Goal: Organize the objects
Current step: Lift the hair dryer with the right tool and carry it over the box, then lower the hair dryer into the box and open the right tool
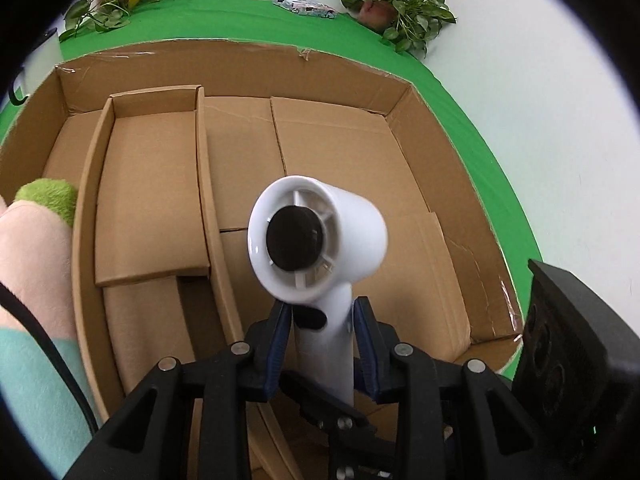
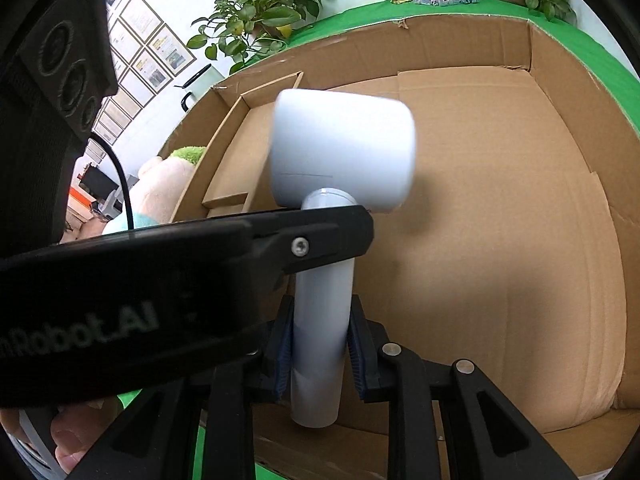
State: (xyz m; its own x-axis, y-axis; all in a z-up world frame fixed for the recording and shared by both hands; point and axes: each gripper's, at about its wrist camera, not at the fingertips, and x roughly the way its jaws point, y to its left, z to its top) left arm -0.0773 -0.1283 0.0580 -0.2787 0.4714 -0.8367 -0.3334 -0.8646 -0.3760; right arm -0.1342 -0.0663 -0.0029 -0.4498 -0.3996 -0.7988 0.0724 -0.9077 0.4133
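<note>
Both my grippers clamp the white hair dryer (image 1: 316, 236) by its handle: the left gripper (image 1: 322, 344) just under the head, the right gripper (image 2: 320, 354) lower down. I hold it over the open cardboard box (image 1: 452, 152), right of the inner cardboard tray (image 1: 152, 184); a plush toy (image 1: 32, 236) lies at the box's left edge.

**Readable text: one partial brand mark**

We read only one mark: pale letters "Robot.AI" on the black body of the left claw (image 2: 322, 240), seen crossing the right wrist view; the start of the word is cut off at the picture edge. We see framed papers on wall (image 2: 136, 52) with print too small to read. Printed packet (image 1: 305, 5) on the green worktop (image 1: 224, 16) shows a pattern, no legible letters. Left wrist view: nothing else legible.
</note>
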